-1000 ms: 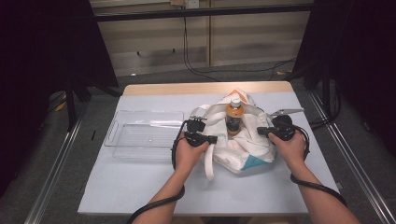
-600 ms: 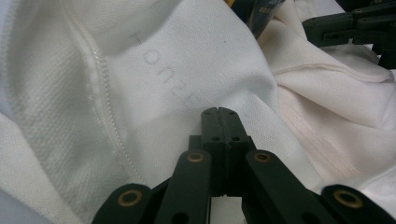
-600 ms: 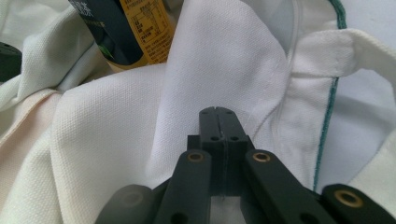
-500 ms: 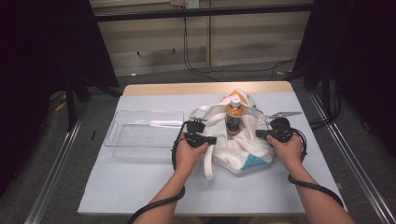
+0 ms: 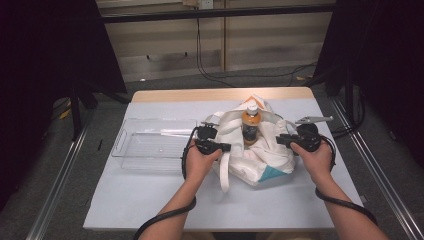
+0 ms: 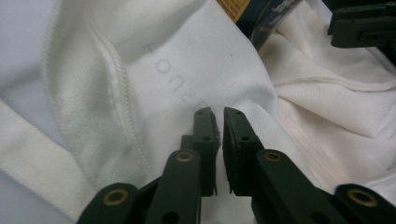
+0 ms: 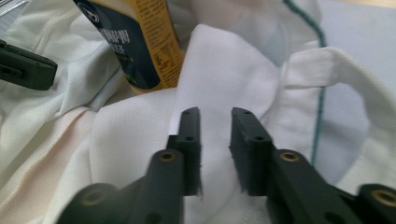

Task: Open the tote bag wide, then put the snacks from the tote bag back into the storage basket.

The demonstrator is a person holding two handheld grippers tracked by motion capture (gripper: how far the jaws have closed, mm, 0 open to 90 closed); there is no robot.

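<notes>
Two grippers at a white bag (image 5: 260, 155) holding a bottle (image 5: 251, 126).
Left gripper (image 6: 220, 116): jaws nearly pressed together, bag cloth beyond their tips. Right gripper (image 7: 214, 116): jaws slightly spread over a cloth fold, bottle up-left of them.

1. A lab-style recording booth is shown, not a home.
2. The white-covered table (image 5: 150, 200) is flanked by black curtains (image 5: 45, 75) on both sides.
3. A black metal bar (image 5: 220, 12) is mounted overhead, and metal rails (image 5: 55, 195) are laid along the grey carpeted floor (image 5: 360, 145).
4. Loose cables (image 5: 210, 70) are hung down a plain panelled back wall (image 5: 165, 50).
</notes>
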